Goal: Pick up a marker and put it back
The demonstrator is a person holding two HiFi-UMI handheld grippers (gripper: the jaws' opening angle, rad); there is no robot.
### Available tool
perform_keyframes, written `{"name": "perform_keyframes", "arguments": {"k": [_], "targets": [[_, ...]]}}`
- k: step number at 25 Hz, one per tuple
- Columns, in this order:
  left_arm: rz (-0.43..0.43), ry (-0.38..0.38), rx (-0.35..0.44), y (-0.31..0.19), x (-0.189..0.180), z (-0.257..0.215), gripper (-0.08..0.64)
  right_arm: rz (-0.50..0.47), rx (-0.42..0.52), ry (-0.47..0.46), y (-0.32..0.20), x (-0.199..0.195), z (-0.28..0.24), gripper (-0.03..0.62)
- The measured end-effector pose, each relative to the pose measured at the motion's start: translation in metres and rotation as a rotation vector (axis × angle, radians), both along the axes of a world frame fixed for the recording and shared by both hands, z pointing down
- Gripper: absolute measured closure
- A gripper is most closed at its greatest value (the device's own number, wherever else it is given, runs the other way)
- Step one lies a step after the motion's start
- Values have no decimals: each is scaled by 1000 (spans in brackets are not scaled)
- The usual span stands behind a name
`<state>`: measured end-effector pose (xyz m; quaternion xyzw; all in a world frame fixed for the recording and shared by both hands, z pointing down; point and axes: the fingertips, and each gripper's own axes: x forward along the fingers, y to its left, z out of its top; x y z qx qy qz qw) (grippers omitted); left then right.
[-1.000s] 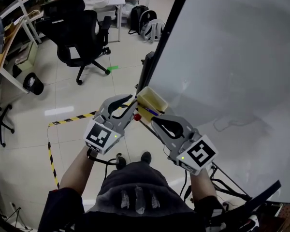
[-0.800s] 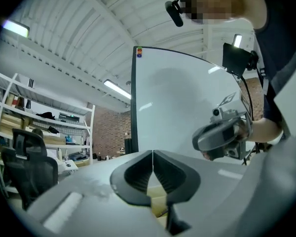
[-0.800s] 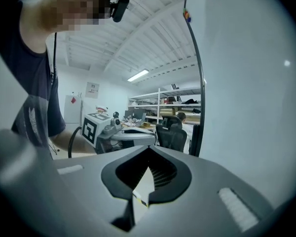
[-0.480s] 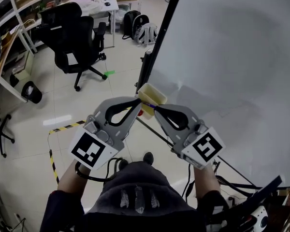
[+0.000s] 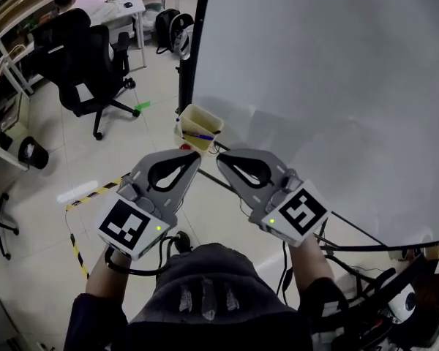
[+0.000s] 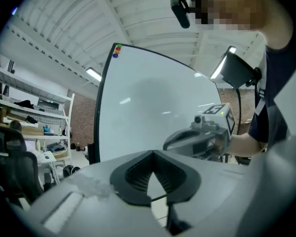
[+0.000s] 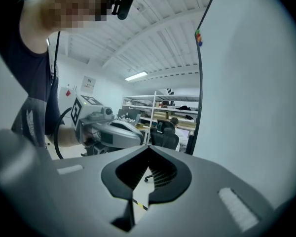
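An office with a pale tiled floor [image 5: 73,167] spreads out below, with a black office chair [image 5: 88,64] well off to the upper left. A big whiteboard [image 5: 329,86] fills the right side of the head view. At the whiteboard's lower left corner hangs a small cream marker tray [image 5: 205,117], open at the top.

A blue-and-dark marker [image 5: 200,135] lies inside the tray, near its front edge. Its long axis runs along the tray's length, and so crosswise to the way both grippers point. A small red thing [image 5: 184,146] sits just under the tray's front left corner; what it is cannot be made out.

The left gripper [image 5: 195,155] has its tips just in front of the tray's front edge, almost directly before the marker. The right gripper [image 5: 221,157] sits just beside it, off the tray's front right corner. The left one looks the nearer and better lined up, so a pick would likely fall to it, reaching forward and over the front edge.

Both grippers have their jaws pressed together at the tips, with nothing between them. Each gripper view shows only the hollow behind the tips, and floor and room beyond. Either gripper would have to spread its jaws before it could take the marker.
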<state>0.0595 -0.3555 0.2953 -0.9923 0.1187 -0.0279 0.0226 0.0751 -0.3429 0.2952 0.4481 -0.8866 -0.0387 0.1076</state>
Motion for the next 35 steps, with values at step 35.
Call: {"name": "perform_keyframes", "arguments": {"k": [35], "targets": [[-169,-98,-29,313,37,32,554,-205,0,-56,294,54,17,591]]}}
